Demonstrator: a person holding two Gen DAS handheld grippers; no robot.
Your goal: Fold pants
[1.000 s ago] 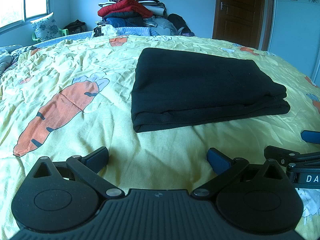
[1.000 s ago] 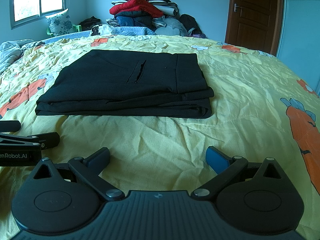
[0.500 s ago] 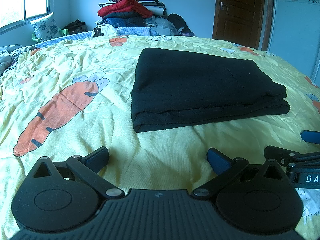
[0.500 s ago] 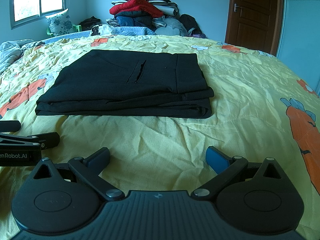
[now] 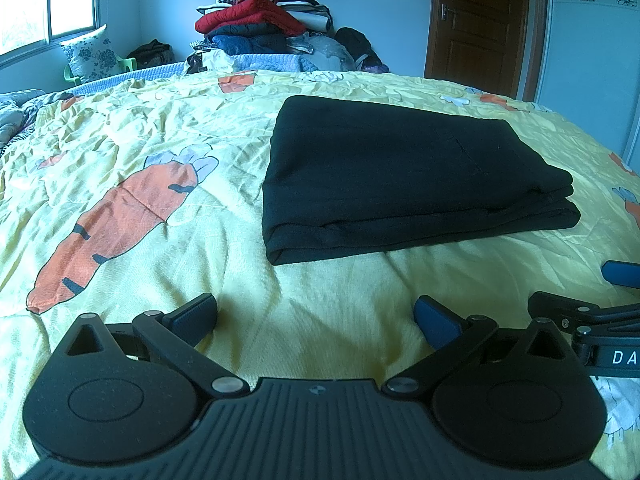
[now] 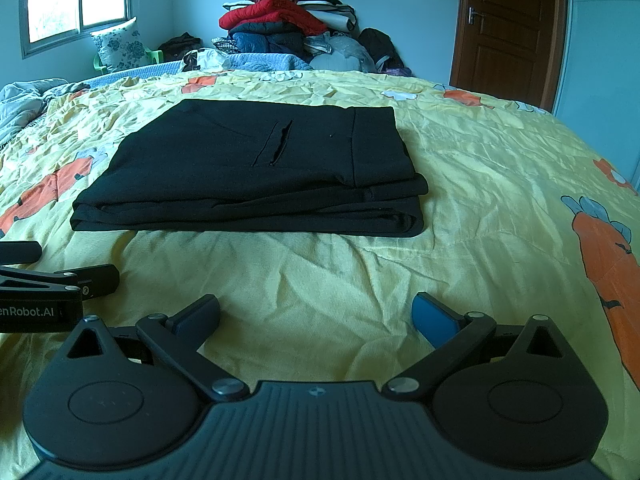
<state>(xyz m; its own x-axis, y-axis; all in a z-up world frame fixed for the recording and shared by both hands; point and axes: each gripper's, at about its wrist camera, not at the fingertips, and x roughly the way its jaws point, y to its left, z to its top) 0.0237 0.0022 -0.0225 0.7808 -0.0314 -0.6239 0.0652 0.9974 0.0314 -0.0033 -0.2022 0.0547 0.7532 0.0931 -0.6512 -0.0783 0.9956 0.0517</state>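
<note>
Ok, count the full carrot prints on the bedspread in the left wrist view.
1 whole carrot print, left of the folded black pants. Orange fragments at the far edge and right edge may be more, cut off.

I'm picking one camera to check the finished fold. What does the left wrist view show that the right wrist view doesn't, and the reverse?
Only the left wrist view shows the rounded folded edge of the black pants at their left side, with a whole carrot print beside them.

Only the right wrist view shows the pocket slit on top and the stacked layer edges at the right end.

Both show the pants folded flat on the yellow bedsheet, both grippers open, left gripper and right gripper short of them, touching nothing.
</note>
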